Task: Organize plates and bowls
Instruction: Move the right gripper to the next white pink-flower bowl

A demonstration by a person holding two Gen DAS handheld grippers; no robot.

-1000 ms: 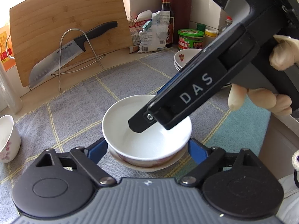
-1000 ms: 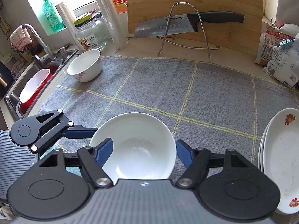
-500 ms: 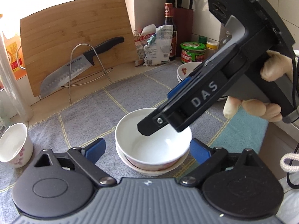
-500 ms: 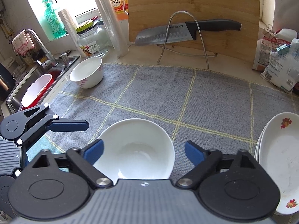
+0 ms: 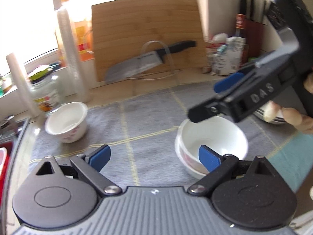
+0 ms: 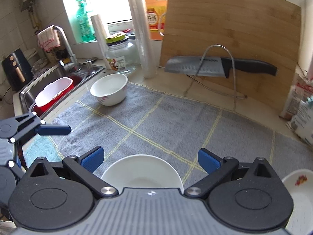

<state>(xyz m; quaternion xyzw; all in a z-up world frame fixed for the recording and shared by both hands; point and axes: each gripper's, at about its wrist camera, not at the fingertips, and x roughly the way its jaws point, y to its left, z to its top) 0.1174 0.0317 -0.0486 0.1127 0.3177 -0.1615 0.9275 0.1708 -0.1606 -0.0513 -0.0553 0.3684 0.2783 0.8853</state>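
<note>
Two white bowls are nested in a stack (image 5: 213, 137) on the grey checked cloth (image 5: 148, 117); the stack shows below my right gripper (image 6: 150, 159) in the right wrist view (image 6: 142, 170). A single white bowl with a pink flower print (image 5: 66, 121) stands at the cloth's far left, near the sink (image 6: 109, 91). My left gripper (image 5: 154, 156) is open and empty, just left of the stack. My right gripper is open and empty, above the stack. A stack of flowered plates (image 6: 301, 192) sits at the right.
A bamboo cutting board (image 6: 230, 39) and a knife on a wire rack (image 6: 219, 68) stand at the back. A sink with a red and white tub (image 6: 52, 96) is at the left, with a glass jar (image 6: 121, 56) beside it. Food packets (image 6: 303, 115) are at the right.
Both grippers have drawn back from the nested bowls and risen. The left gripper has swung left, bringing the single flowered bowl into its view.
</note>
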